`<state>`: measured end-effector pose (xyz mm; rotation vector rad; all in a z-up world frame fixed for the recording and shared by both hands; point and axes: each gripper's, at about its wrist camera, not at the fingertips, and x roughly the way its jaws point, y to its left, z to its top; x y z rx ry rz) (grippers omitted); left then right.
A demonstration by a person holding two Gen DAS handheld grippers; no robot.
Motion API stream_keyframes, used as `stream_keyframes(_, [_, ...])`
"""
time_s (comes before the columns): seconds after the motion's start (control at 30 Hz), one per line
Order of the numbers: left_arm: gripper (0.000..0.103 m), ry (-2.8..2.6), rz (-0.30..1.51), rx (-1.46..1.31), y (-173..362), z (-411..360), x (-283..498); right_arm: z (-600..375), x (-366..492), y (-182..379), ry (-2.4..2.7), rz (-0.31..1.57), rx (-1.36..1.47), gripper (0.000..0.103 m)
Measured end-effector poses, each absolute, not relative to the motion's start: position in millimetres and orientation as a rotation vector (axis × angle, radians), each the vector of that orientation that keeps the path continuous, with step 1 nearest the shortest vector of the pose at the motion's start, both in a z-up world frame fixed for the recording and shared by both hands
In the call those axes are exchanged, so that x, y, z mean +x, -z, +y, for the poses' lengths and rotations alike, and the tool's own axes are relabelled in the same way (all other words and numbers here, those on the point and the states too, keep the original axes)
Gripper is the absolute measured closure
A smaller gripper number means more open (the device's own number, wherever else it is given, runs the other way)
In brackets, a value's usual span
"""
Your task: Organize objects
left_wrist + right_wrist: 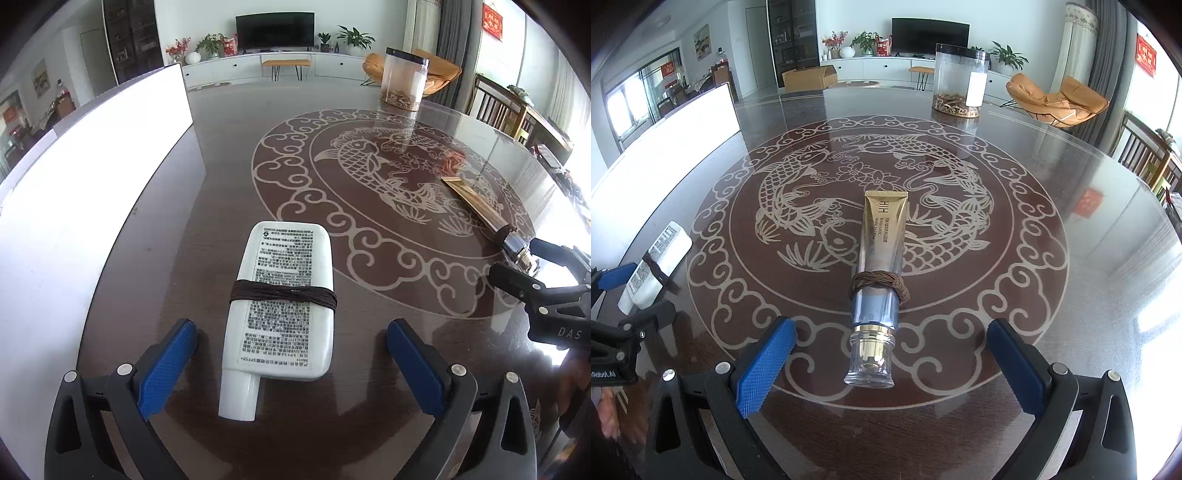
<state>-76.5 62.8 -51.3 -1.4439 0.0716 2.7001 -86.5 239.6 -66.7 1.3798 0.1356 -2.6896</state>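
Note:
A white flat bottle (282, 306) with a brown hair tie (284, 294) wrapped around it lies on the dark table, cap toward me. My left gripper (291, 363) is open, its blue pads on either side of the bottle's cap end, not touching. A gold tube (881, 254) with a clear cap and a brown hair tie (879, 284) around it lies on the fish pattern. My right gripper (892, 363) is open around the cap end. The tube (476, 206) and right gripper also show at the right of the left wrist view; the white bottle (659, 258) shows at the left of the right wrist view.
A clear jar (960, 81) with a black lid and brown contents stands at the table's far side. A white box (92, 192) stands along the left of the table. A glass turntable (1089, 288) with a fish pattern covers the middle. Chairs stand at the right.

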Motion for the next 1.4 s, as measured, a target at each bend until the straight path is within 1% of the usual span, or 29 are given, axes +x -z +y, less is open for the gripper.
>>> stream_keyframes(1.4, [0.0, -2.705, 0.065, -1.433, 53.5, 64.5, -77.8, 240.8, -85.5, 66.4, 2.69, 0.133, 1.38, 0.0])
